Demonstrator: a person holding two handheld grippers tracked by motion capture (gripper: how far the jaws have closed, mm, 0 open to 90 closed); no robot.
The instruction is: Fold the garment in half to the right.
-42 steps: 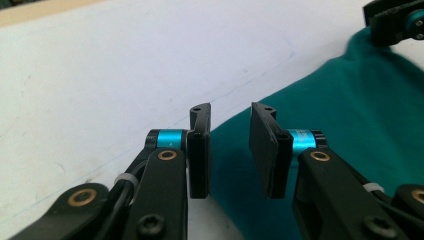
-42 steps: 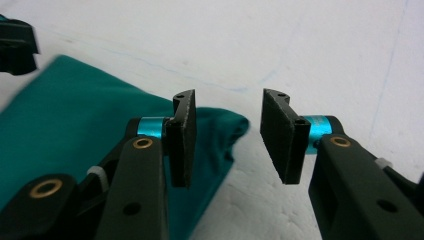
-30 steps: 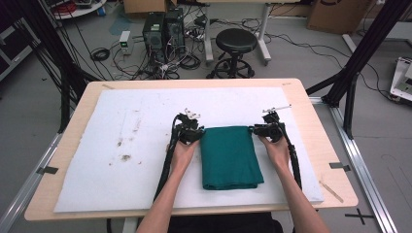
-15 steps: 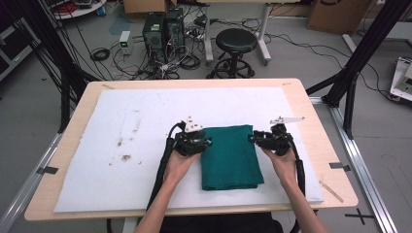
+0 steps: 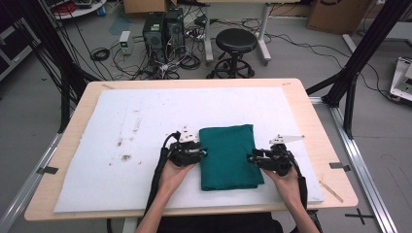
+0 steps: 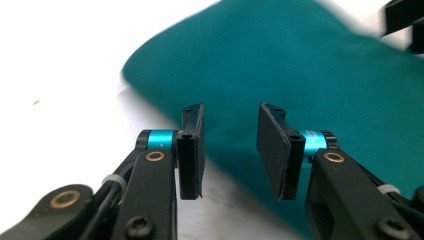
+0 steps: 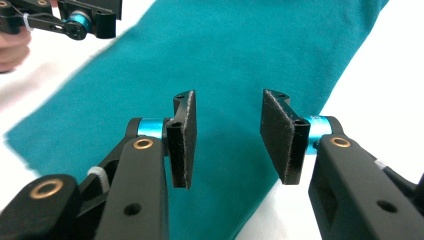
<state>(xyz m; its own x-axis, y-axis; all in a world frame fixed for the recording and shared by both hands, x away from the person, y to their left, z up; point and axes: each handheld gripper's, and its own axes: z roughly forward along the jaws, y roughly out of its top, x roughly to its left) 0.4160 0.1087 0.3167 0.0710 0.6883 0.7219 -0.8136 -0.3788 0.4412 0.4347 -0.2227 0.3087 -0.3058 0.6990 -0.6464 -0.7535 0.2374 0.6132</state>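
We have brought both tools down the folded green cloth [image 5: 228,156], left tool [image 5: 201,154] and right tool [image 5: 251,158] just spreading, empty, at its side edges, ready for regripping.

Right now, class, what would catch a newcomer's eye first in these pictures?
First, the folded teal-green cloth, lying flat near the front of the white foam sheet that covers the wooden table. Next, the black left gripper and black right gripper flanking the cloth's two long sides; their jaws have just been opening and nothing is clamped between them. Behind the table stands a round black stool.
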